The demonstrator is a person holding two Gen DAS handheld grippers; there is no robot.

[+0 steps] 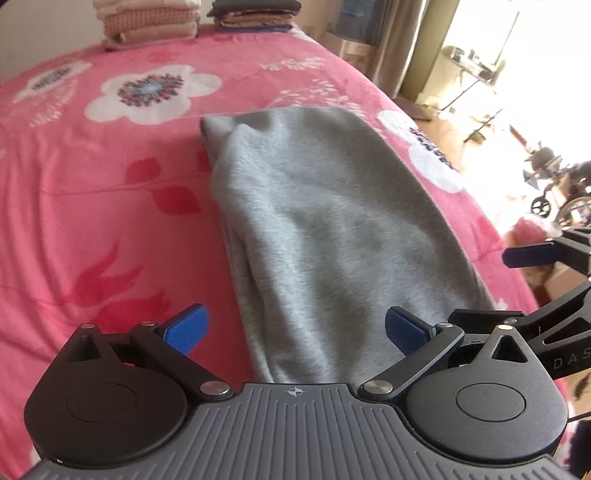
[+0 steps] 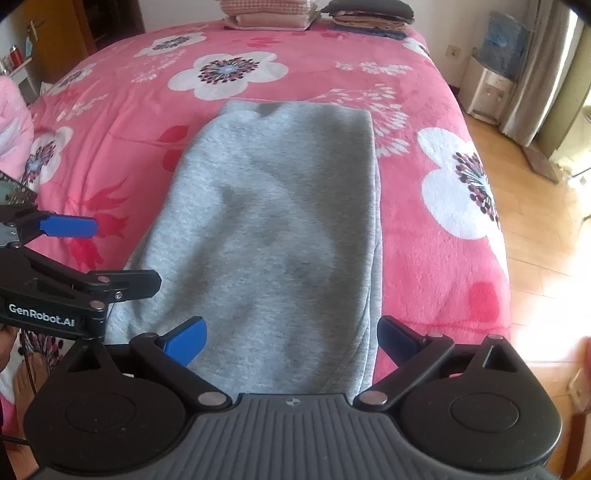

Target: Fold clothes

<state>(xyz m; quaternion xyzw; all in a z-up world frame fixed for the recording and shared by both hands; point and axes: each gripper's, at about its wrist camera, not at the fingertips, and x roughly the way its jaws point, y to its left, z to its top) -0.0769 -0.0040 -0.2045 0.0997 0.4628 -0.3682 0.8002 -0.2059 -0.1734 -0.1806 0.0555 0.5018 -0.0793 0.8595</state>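
A grey fleece garment lies folded lengthwise into a long strip on the pink flowered bedspread. My left gripper hovers open over its near end, blue pads wide apart, holding nothing. In the right wrist view the same grey garment stretches away from me, and my right gripper is open above its near end with nothing between the pads. The left gripper shows at the left edge of that view; the right gripper's blue finger pokes in at the right edge of the left wrist view.
Two stacks of folded clothes sit at the far end of the bed: a beige and pink stack and a dark stack. The bed's right edge drops to a wooden floor. A water dispenser stands by the curtain.
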